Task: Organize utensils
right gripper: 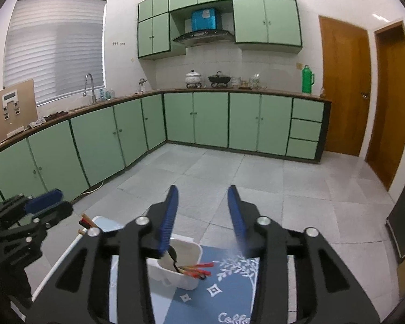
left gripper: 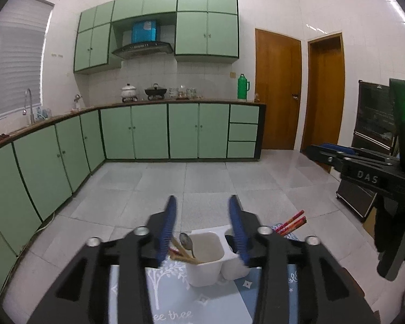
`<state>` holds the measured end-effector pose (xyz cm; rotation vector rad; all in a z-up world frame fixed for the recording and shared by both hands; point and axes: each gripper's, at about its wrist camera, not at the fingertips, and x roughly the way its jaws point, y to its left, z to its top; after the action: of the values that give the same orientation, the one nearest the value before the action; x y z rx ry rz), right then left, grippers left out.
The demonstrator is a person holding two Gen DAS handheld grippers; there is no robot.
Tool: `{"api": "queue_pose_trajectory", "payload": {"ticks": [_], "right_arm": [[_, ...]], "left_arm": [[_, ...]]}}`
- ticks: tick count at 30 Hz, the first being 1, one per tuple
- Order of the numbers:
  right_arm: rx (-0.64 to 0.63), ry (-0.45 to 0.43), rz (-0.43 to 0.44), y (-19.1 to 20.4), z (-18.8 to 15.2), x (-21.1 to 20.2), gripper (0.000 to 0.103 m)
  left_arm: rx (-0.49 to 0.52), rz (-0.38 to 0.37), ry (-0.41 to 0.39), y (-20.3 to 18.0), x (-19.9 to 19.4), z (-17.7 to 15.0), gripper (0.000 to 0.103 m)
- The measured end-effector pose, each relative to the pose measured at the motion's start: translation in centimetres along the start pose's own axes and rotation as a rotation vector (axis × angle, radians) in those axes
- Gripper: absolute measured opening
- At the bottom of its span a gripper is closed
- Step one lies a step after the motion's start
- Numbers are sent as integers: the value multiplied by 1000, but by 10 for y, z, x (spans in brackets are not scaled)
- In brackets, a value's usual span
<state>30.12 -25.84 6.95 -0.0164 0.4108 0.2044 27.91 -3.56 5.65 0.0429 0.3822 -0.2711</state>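
One blue patterned table mat [left gripper: 172, 291] is lying under one white plastic two-compartment utensil holder [left gripper: 205, 272], which is holding one metal spoon [left gripper: 186, 240] and several red-tipped wooden chopsticks [right gripper: 199, 270]. Two black grippers, left gripper [left gripper: 202, 216] and right gripper [right gripper: 202, 202], are hovering above, jaws parted, gripping nothing.

surface: table [right gripper: 67, 253] | cover: blue patterned cloth [right gripper: 229, 291]; on it: white 2-compartment holder [left gripper: 205, 272]

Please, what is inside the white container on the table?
The white container holds a metal spoon and wooden chopsticks leaning in one compartment. Red-tipped chopsticks lie in another. The walls hide the utensils' lower ends and the bottom.
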Motion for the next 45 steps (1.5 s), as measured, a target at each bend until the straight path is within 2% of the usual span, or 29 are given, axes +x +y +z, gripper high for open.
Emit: {"api": "queue_pose_trajectory", "payload": {"ticks": [2,6,8,12,17,23,30,45], "right_arm": [[4,-12,-10,-4,-5,-12,56],[16,-41,-35,-7,-22,-44,80],[31,-47,-27,-7,-35,-61,88],[56,-45,-8,-5,-61,-89,94],[82,-20,27,8,-87,-112,97],[72,18,44,28,-106,-129,97],[56,45,65,44,-120,-147,97],[22,21,80,63,-122,-182,97]], "left_arm": [[-12,3,-8,1,-12,-4,59],[-22,21,-24,1,-40,-18,70],[-20,30,-29,0,-51,-25,75],[-5,52,-13,-8,-71,-43,85],[-6,73,21,-18,-87,-64,96],[-27,43,44,-24,-108,-82,97],[-34,29,22,-29,-134,-85,97],[-41,45,-21,-37,-176,-89,97]]}}
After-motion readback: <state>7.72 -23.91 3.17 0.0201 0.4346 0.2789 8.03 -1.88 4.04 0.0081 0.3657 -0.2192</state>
